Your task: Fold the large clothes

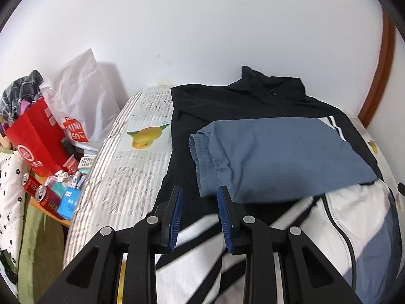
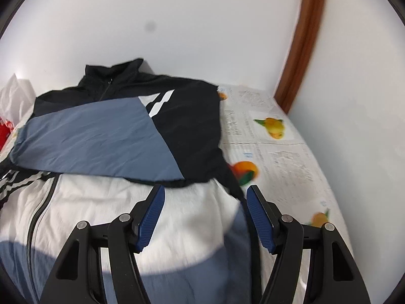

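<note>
Left view, my left claw (image 1: pixel 200 197): jaws a narrow gap apart, nothing between the pads, hovering over the jacket's near part.
Left view, jacket (image 1: pixel 227 101): black, blue-grey and white, spread on the bed (image 1: pixel 121 177) with its collar toward the wall; the blue-grey sleeve (image 1: pixel 278 152) is folded across the chest, cuff just ahead of my pads.
Left view, bedside: red bag (image 1: pixel 38 136), white bag (image 1: pixel 81 96) and cans (image 1: pixel 43 192) crowd the table to the left.
Right view, my right claw (image 2: pixel 205 202): jaws wide apart, gripping nothing, above the white panel at the jacket's (image 2: pixel 101 136) right edge.
Right view, bed (image 2: pixel 278 147): fruit-printed sheet shows bare to the right.
</note>
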